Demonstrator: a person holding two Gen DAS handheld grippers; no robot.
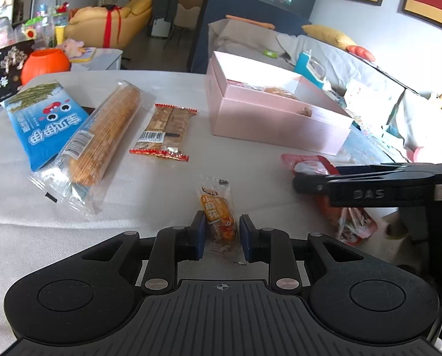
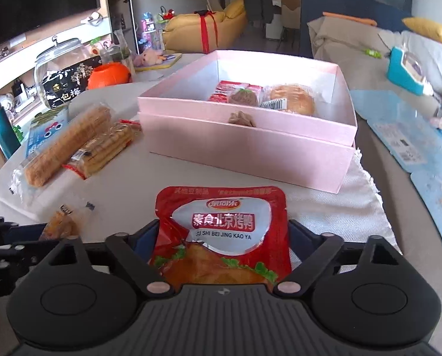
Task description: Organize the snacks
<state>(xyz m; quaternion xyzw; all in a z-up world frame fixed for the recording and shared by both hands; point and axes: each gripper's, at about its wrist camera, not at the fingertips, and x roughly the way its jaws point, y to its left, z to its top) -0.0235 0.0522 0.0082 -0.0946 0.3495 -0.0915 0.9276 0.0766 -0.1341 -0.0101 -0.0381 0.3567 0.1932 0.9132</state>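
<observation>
Pinching a crinkly orange twist-snack packet (image 1: 219,216), left gripper (image 1: 222,234) clamped | right gripper (image 2: 223,234) apart around glossy red pouch (image 2: 222,231) | matte pink box (image 2: 250,151) beyond

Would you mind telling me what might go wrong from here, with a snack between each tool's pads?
1. The left tool pinches only the small orange packet's lower end; it may slip out.
2. The red pouch lies loose between the right tool's pads and may buckle when squeezed.
3. The tools sit close together and could collide heading for the pink box.
</observation>
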